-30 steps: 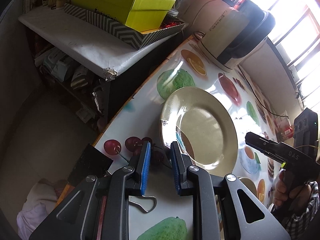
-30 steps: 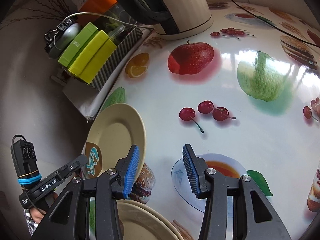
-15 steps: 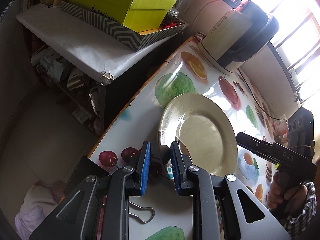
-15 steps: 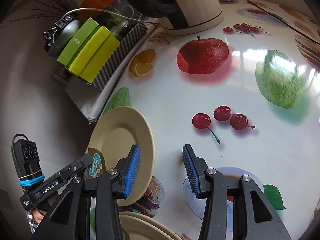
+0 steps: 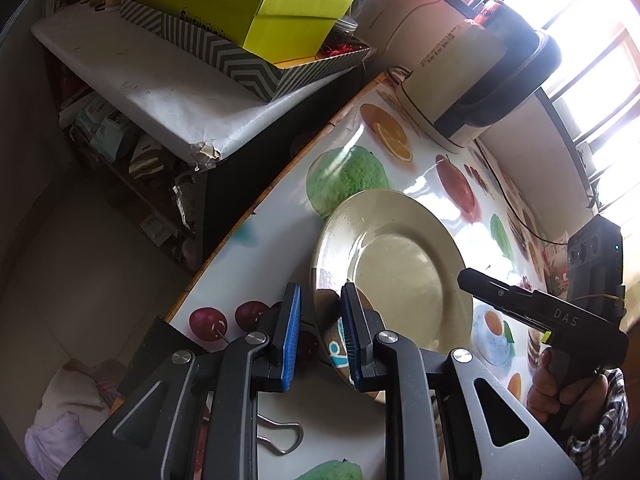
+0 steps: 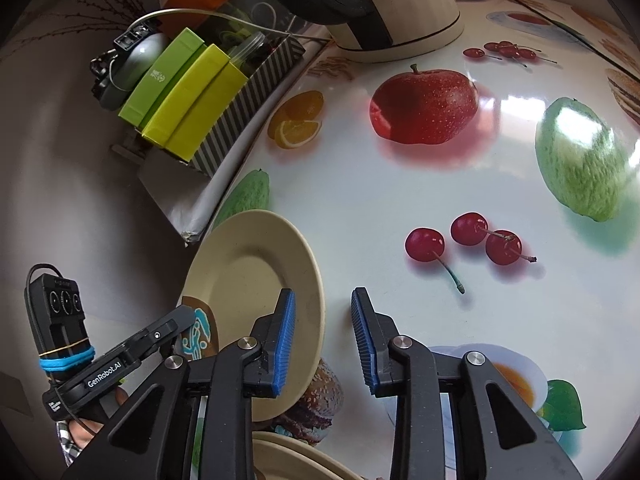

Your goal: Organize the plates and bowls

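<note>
angling down, left gripper pinching plate rim, right gripper closing, nothing between

- Three beige plates: one plate lifted at a tilt, two stacked plates below.
- Two tools: left tool, right tool.
- One kettle.

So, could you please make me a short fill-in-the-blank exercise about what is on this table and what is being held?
1. The left gripper holds a beige ___ by its rim.
2. The tablecloth shows a group of three printed ___ with stems.
3. The large printed apple is ___ in colour.

Missing words: plate; cherries; red.
</note>
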{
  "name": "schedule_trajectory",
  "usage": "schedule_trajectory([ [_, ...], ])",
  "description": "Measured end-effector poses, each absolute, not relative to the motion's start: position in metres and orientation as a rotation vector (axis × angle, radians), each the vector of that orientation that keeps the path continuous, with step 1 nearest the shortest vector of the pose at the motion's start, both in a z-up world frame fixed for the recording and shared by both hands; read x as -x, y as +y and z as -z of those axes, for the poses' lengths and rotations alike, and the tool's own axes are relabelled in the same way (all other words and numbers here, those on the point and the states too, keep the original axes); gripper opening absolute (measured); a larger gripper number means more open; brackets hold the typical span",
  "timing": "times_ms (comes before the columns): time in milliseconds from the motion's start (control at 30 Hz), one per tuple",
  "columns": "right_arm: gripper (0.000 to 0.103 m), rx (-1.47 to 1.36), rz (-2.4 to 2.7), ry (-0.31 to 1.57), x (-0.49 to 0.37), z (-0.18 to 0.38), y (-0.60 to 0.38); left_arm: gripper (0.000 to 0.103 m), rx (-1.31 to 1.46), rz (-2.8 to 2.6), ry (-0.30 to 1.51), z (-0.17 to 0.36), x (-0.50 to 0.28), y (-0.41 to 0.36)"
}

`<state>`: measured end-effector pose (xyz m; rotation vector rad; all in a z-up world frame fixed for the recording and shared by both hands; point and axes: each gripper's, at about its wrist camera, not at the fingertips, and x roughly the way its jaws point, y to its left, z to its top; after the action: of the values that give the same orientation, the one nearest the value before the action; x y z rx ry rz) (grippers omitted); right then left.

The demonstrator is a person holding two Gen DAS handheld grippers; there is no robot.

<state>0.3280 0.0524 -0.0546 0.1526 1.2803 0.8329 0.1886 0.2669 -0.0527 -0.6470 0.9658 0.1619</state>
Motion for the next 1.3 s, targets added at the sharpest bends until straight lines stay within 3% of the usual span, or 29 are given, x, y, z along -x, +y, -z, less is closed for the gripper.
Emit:
schedule_trajectory([
  [167,0.02,-0.161,-0.846,1.291,-0.3273,0.0574,0.0546,0.021,0.649,-0.16,0.966,0.0534,-0.1891,0.2655],
  [500,0.015,-0.15,-0.855,1.284,-0.3256,0.0556,0.0576,0.018,0.647,-0.155,0.961,0.0536,-0.1886,0.265],
  [1300,0.015,-0.15,-0.843,1.283,-0.3247,0.0546,0.0564,0.018,0.657,-0.161,0.954,0.0535,-0.1876,0.265],
])
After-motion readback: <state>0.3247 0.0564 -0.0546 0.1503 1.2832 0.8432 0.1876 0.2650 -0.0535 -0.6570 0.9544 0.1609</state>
